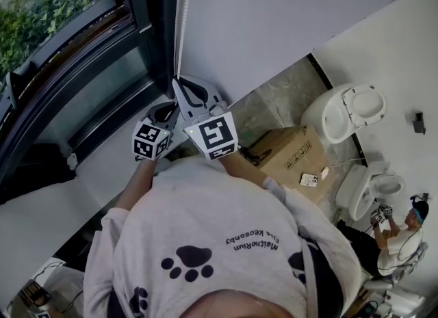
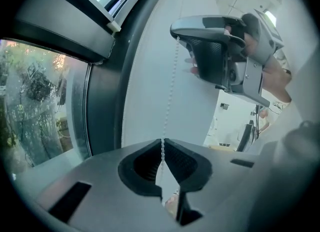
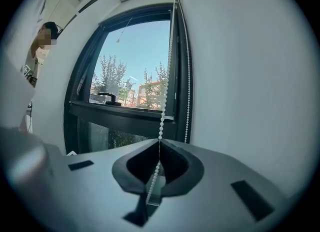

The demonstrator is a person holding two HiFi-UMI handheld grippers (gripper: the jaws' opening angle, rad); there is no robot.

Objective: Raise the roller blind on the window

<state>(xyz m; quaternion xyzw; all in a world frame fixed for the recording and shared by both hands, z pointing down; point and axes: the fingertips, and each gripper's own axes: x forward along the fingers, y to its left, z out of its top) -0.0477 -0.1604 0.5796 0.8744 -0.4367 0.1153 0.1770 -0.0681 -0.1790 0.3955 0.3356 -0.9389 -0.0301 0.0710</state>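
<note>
Pinching the bead chain (image 3: pixel 165 86) tight with left claw (image 2: pixel 162 142) and right claw (image 3: pixel 159 143). Above them, window (image 3: pixel 131 61) glass bare already; probably nearly done.

Daylight comes through a dark-framed window (image 1: pixel 75 63) set in a white wall (image 1: pixel 274 16), with trees (image 3: pixel 112 74) and blue sky outside, while a cardboard box (image 1: pixel 287 154) sits on mottled grey floor (image 1: pixel 274 101) near white toilets (image 1: pixel 345 111).
</note>
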